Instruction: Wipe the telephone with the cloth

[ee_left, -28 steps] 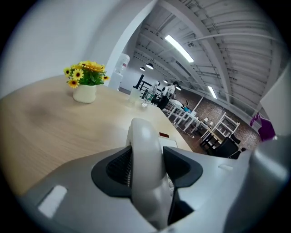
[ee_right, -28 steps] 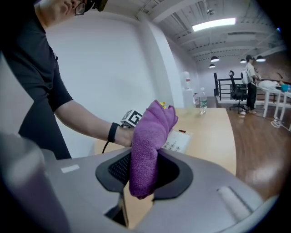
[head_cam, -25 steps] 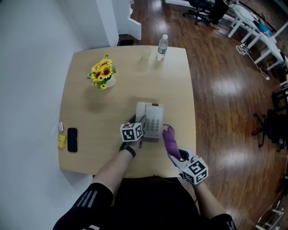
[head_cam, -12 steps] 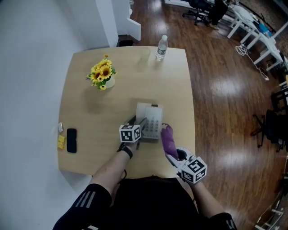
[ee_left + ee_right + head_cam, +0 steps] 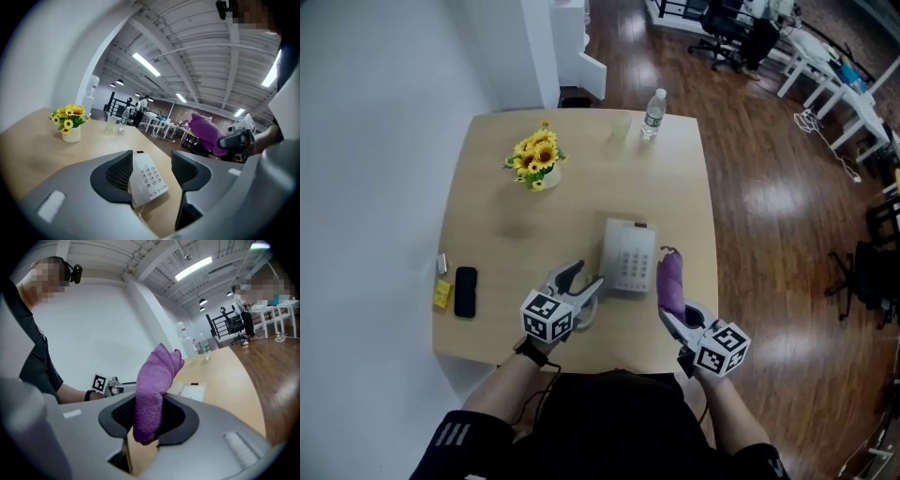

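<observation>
The telephone (image 5: 630, 258) is lying flat on the wooden table (image 5: 487, 234), near the front edge and right of centre, with its keypad facing up. The purple cloth (image 5: 671, 279) is hanging just beside the telephone's right edge, standing up out of the right gripper (image 5: 675, 314). In the right gripper view, that claw is pinching the lower part of the cloth between its two jaws while the loose end is rising above them. The left gripper (image 5: 584, 279) is hovering just beside the telephone's left front corner, its jaws spread wide and holding nothing. In the left gripper view, the keypad is showing through the gap between them. Farther back on the table, a small pot of sunflowers (image 5: 536, 159) is standing to the left. A water bottle (image 5: 653, 112) and a clear cup (image 5: 620, 127) are standing at the far edge. A black mobile phone (image 5: 466, 292) is lying near the left edge.
</observation>
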Demonstrator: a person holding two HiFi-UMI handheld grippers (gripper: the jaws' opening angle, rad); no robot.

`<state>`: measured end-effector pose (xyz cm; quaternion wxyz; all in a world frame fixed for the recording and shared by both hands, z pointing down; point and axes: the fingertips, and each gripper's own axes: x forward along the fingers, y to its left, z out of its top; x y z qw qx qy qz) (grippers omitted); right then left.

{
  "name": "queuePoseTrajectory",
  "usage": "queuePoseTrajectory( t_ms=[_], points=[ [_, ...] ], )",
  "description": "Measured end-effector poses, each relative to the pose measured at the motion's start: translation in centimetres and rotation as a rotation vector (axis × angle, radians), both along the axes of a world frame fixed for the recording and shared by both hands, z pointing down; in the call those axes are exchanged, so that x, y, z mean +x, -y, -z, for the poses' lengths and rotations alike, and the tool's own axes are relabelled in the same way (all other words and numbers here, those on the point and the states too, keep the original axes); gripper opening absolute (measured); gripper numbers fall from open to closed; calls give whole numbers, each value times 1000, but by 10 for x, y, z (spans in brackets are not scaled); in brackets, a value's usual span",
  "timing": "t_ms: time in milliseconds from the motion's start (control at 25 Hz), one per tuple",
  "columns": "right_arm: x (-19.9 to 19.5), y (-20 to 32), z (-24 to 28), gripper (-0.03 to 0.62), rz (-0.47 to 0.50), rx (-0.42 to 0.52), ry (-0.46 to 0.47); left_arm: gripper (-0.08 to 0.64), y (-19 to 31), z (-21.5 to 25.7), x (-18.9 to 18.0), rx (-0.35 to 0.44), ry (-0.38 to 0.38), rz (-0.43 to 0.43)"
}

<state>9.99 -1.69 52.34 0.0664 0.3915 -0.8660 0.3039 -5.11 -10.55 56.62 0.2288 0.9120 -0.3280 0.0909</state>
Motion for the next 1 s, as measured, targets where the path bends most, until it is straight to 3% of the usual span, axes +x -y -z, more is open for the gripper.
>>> queuePoseTrajectory(
  t_ms=[160, 360, 640, 1000],
  points=[
    [-20, -8, 26, 118, 16, 53, 36, 253, -39, 30, -33, 0, -105, 7],
    [-45, -32, 39, 118, 113, 81, 22, 253, -79, 53, -52, 54, -123, 4],
    [-47, -86, 51, 118, 181, 104, 27, 253, -134, 59, -30, 18, -144, -6],
    [11, -185, 35, 118, 121, 64, 49, 253, -226, 72, 16, 20, -110, -53]
  ],
)
